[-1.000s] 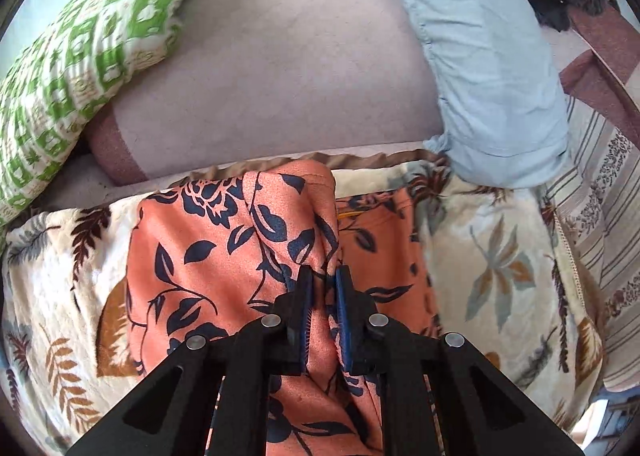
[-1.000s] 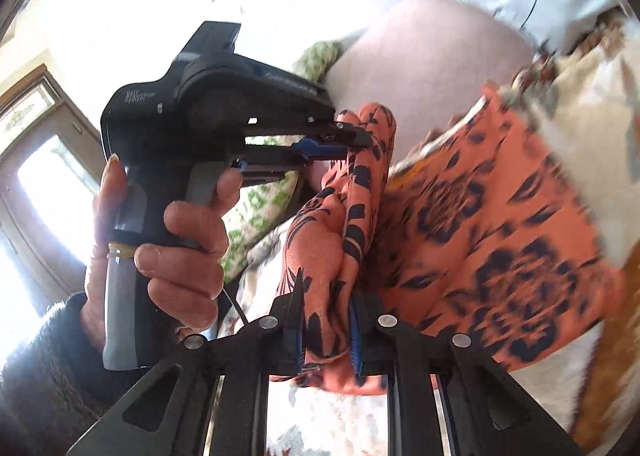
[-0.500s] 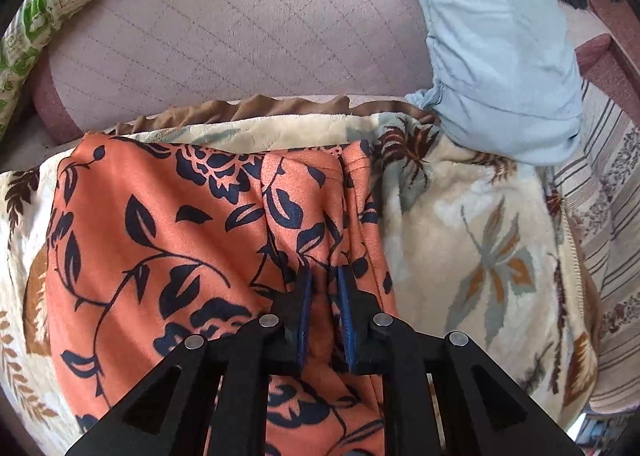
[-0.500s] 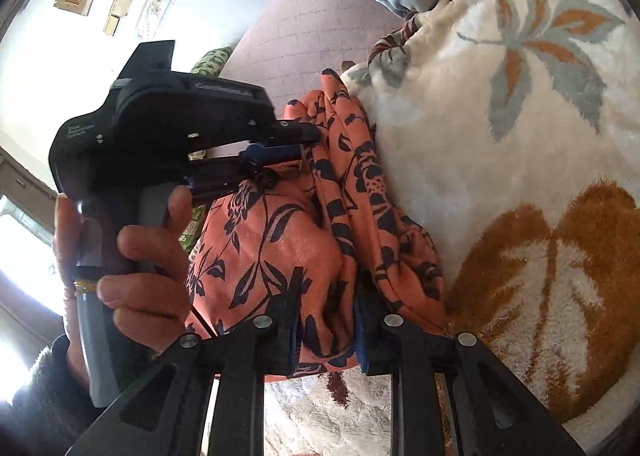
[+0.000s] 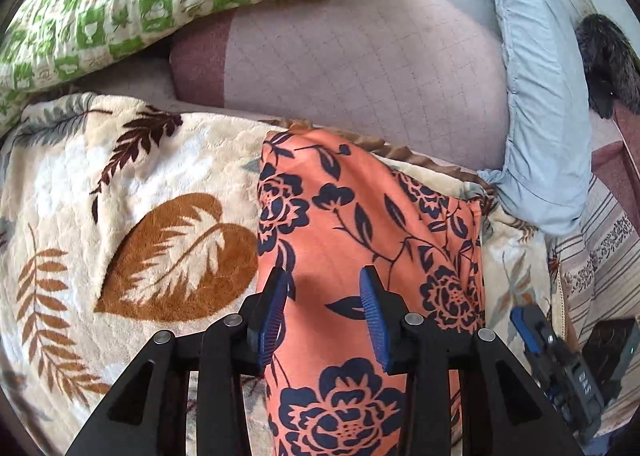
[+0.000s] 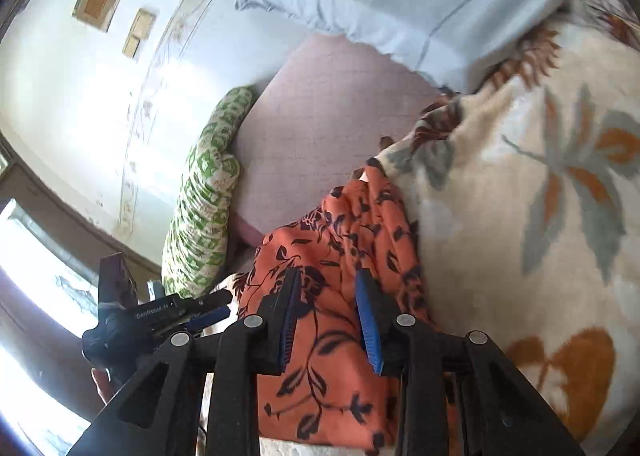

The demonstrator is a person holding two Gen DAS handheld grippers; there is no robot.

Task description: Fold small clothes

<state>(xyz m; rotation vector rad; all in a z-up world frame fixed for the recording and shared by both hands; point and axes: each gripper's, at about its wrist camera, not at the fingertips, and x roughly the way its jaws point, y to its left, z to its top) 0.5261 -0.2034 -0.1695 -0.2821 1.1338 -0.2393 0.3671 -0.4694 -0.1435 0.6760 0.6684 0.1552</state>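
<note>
Both grippers spread apart over the folded orange cloth on the blanket.

Left wrist view: the left gripper (image 5: 324,308) points forward and down, its blue pads (image 5: 272,316) wide apart and holding nothing, above the near end of the cloth (image 5: 360,232). The cloth lies as a long strip from the blanket's (image 5: 132,191) far edge toward the near edge, right of a brown leaf print. The right gripper (image 5: 524,328) shows at the lower right, beside the cloth. Right wrist view: the right gripper (image 6: 328,312) is also spread, tilted sideways over the cloth's (image 6: 340,256) bunched edge; the left gripper (image 6: 208,314) sits low at left, hand mostly hidden.
</note>
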